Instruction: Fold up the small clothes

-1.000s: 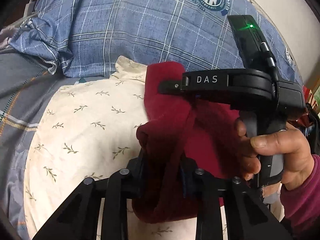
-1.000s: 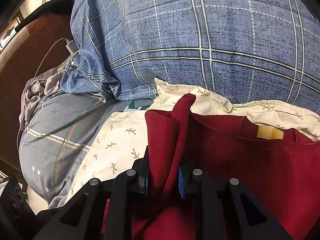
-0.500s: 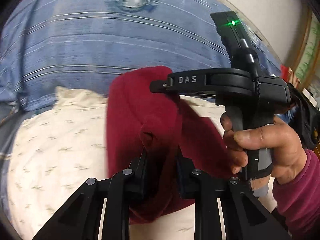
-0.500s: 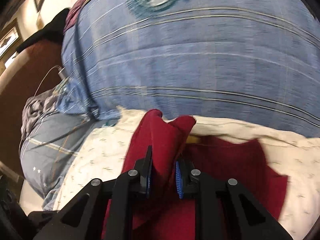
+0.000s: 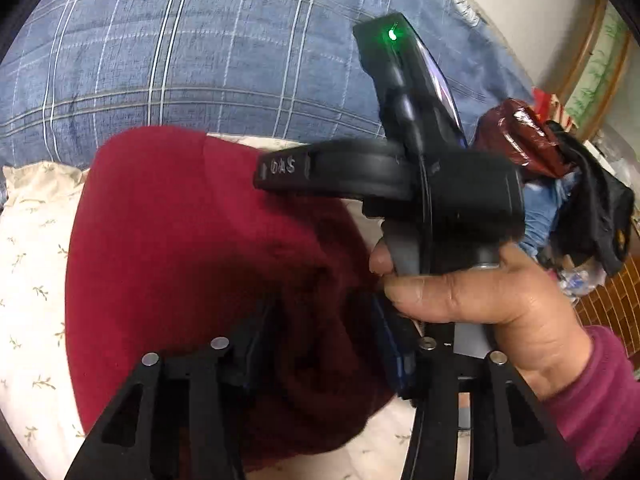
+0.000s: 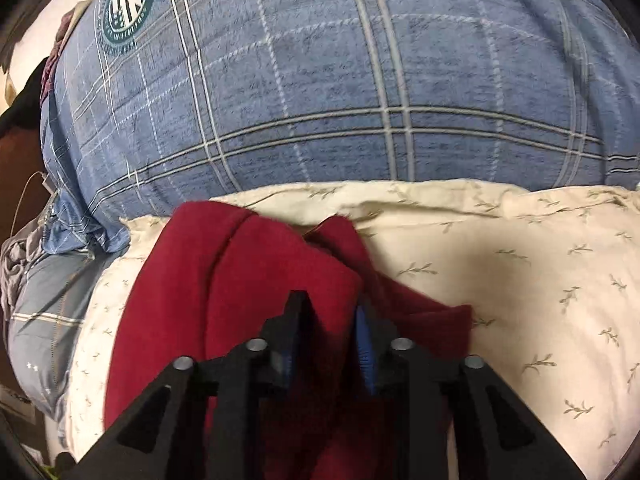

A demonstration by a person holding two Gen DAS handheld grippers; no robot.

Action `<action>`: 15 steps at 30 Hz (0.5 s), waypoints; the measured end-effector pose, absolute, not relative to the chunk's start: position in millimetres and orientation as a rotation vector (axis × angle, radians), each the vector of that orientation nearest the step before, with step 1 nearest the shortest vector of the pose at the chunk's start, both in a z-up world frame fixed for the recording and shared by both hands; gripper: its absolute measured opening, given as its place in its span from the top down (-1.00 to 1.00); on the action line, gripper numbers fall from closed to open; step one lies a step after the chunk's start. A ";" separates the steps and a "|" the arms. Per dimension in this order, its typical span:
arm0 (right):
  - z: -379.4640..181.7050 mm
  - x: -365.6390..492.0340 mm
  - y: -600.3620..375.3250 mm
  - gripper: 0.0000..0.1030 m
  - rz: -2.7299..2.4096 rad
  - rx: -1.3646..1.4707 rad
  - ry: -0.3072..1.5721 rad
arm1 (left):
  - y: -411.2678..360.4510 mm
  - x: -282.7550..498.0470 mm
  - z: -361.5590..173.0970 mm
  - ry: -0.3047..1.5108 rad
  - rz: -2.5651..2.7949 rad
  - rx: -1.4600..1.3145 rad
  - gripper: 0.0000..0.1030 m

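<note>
In the left wrist view, going from the left edge, a cream sheet printed with small leaf sprigs (image 5: 32, 264) fills the lower left, and a blue plaid quilt (image 5: 200, 48) rises behind it across the top. The dark red garment (image 5: 168, 248) lies bunched over the sheet in the centre and lower centre of the frame. The left gripper (image 5: 320, 328) sits at the bottom centre with its jaws fairly wide apart and a thick fold of the red cloth filling the gap between them; whether the pads press on the cloth cannot be told. Right of centre, only this view shows the right gripper's black body (image 5: 440, 200), marked with pale letters and lit by a green lamp, held by the person's right hand (image 5: 472, 300) in a magenta sleeve. At the far right edge is a heap of dark clothes (image 5: 592, 208).

In the right wrist view, a grey striped bedcover (image 6: 44, 312) shows at the left edge, something the other view does not give. The quilt (image 6: 360, 80) fills the top, with a round green badge (image 6: 128, 8) at upper left. The garment (image 6: 192, 288) lies at lower centre-left on the sheet (image 6: 540, 280), which runs bare to the right. The right gripper (image 6: 330, 320) at bottom centre is narrowed onto a raised ridge of the red cloth, pinched between its blue pads (image 6: 362, 344).
</note>
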State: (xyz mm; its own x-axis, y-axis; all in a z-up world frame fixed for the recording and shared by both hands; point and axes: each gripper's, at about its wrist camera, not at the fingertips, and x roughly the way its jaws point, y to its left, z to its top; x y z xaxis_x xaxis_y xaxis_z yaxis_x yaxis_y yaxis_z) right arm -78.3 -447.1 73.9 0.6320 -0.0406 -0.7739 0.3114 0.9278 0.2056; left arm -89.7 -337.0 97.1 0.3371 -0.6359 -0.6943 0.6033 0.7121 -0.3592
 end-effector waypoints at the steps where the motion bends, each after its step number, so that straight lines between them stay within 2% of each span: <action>1: 78.2 -83.5 -447.0 0.28 -0.206 0.346 0.868 | -329.8 -90.7 102.2 0.929 -0.846 -0.041 -0.17; 3: 91.0 -100.6 -448.8 0.02 -0.173 0.378 0.861 | -313.4 -89.2 107.9 0.924 -0.861 -0.031 -0.25; 5: 104.2 -118.6 -447.7 -0.08 -0.156 0.403 0.837 | -288.7 -95.4 116.3 0.903 -0.820 0.009 -0.25; 7: 110.7 -133.6 -446.8 -0.27 -0.116 0.444 0.825 | -263.3 -106.3 125.0 0.881 -0.795 0.008 -0.25; 12: 98.1 -143.7 -428.4 -0.50 -0.001 0.557 0.860 | -212.6 -122.8 126.7 0.857 -0.684 -0.002 -0.28; 15: 75.6 -131.5 -413.6 -0.53 -0.024 0.567 0.934 | -208.8 -119.9 119.3 0.884 -0.647 -0.010 -0.28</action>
